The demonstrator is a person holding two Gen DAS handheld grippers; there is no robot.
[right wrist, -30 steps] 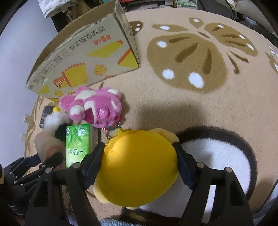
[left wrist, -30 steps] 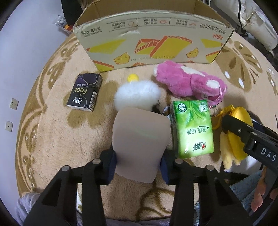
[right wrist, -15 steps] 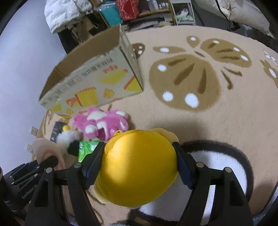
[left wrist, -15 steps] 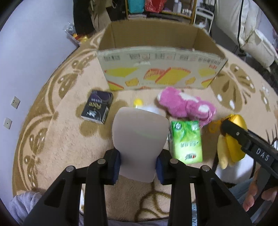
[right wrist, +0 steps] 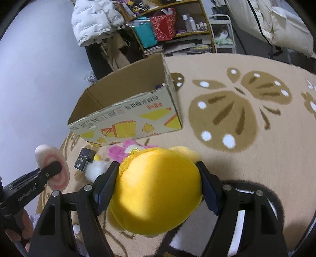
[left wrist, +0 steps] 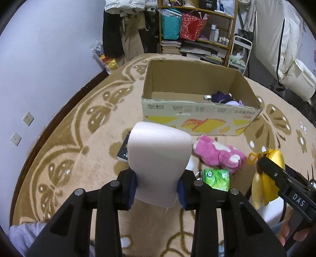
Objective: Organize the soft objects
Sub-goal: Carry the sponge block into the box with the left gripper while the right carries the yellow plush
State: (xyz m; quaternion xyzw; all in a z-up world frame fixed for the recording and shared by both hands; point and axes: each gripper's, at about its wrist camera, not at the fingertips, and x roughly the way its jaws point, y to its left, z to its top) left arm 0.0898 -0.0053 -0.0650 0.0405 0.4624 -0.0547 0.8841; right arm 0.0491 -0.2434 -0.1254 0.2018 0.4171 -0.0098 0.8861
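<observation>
With the left tongs [left wrist: 157, 186] clenching a pale pink foam pad [left wrist: 159, 164] and the right tongs [right wrist: 156, 188] gripping a yellow plush pouch [right wrist: 158, 189], the open cardboard box [left wrist: 199, 113] is sitting above both at frame centre, seemingly nearer the left.

"DAS" on right claw [left wrist: 262, 176], "GenRobot.AI" on left claw [right wrist: 52, 168], "40" on shelf box [left wrist: 208, 3]

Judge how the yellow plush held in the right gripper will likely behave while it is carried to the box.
The yellow plush bulges past the right gripper, so it is probably soft and squashy. Its fuzzy fabric should resist slipping. A limb hangs loose below, so it may swing.
</observation>
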